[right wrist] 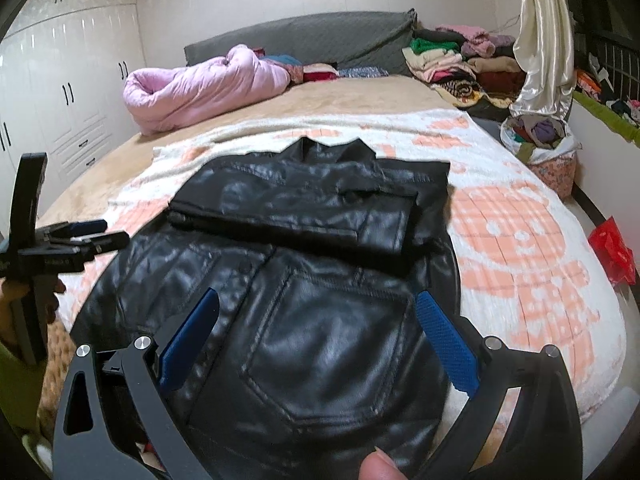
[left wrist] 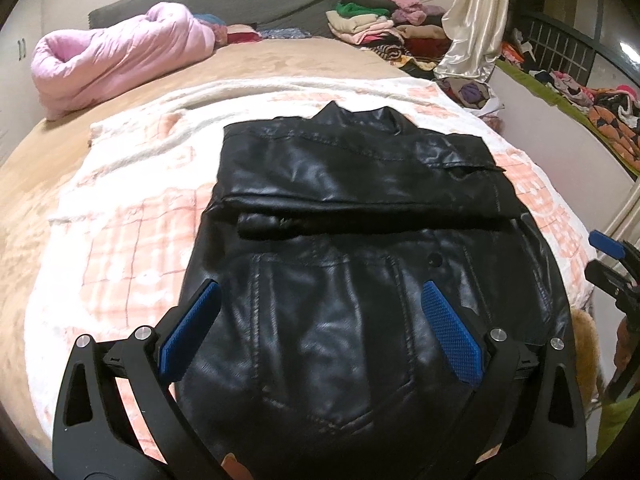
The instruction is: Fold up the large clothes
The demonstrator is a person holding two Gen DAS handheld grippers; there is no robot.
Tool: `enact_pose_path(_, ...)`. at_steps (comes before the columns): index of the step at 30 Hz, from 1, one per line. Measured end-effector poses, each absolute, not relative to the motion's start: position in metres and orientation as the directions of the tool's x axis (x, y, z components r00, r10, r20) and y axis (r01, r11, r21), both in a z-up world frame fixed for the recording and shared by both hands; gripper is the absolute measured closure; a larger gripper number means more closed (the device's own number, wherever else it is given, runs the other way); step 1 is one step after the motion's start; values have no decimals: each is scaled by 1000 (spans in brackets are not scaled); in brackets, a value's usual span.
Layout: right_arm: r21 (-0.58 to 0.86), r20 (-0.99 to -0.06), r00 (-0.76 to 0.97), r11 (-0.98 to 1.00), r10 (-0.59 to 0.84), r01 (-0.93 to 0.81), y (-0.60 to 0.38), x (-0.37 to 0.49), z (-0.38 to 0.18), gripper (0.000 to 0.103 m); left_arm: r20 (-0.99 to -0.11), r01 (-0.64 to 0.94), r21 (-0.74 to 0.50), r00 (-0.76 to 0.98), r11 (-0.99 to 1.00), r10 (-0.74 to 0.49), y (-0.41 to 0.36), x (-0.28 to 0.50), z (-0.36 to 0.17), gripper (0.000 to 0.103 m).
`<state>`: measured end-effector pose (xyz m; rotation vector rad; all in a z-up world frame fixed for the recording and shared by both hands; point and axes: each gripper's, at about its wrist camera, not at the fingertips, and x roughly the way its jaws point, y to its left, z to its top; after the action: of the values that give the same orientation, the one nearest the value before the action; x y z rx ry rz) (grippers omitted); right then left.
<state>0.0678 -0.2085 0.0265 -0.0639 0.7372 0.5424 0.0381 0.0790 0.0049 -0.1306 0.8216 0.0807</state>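
Black leather jacket [left wrist: 360, 240] (sleeves folded across, apparently) on blanket-covered bed [left wrist: 120, 220]; 2 claws, left claw [left wrist: 320, 336] and right claw [right wrist: 316, 340], released above it.

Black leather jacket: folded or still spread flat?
Partly folded: the black leather jacket has its sleeves laid across the chest; the lower body is still spread on the blanket.

We are in a home bedroom: a wide bed with a grey padded headboard [right wrist: 304, 38], white built-in wardrobes [right wrist: 68, 80], and stacked folded clothes [right wrist: 452, 62].
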Motion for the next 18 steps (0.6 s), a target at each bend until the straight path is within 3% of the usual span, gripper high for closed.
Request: enact_pose_path(18,146,-750,537,888,387,-437,-251,48,-16,5,-784,-229,-89,617,969,74,121,-2,-17,9)
